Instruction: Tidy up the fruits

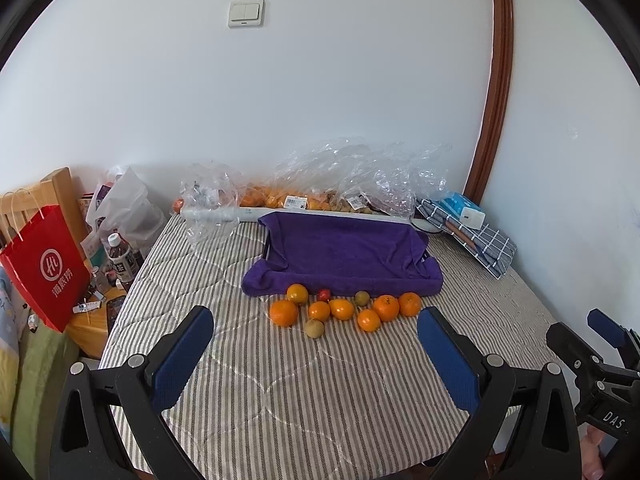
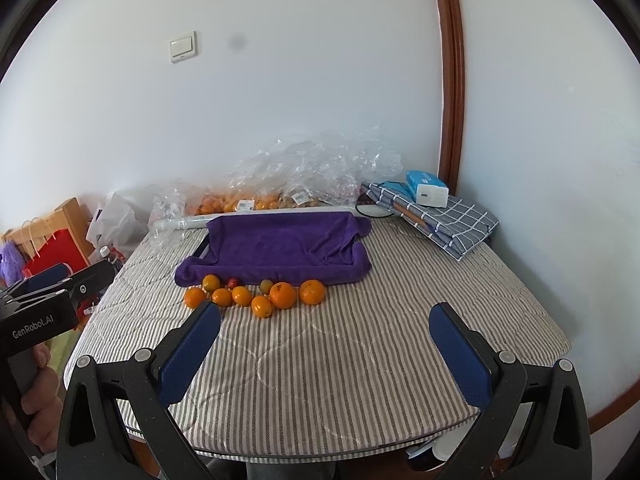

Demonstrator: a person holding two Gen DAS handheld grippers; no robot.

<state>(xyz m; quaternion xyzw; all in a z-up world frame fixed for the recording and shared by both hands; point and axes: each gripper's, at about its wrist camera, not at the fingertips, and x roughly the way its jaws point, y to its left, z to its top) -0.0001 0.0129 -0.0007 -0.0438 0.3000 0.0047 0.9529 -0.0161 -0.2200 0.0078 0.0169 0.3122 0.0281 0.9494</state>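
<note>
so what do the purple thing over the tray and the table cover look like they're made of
The purple cloth draped over the tray looks like terry or microfibre towelling: matte, fuzzy, soft folds. The grey-and-white striped table cover appears to be quilted woven cotton, matte, with curved stitch lines, though the fibre itself can't be confirmed.

You face a plain white wall (image 1: 320, 92), light switch (image 1: 246, 13) high up, brown wooden trim (image 1: 496, 80) curving at your right, striped cloth over the bench (image 1: 280, 380), wooden chair (image 1: 48, 190) at your left, soft even daylight.
</note>
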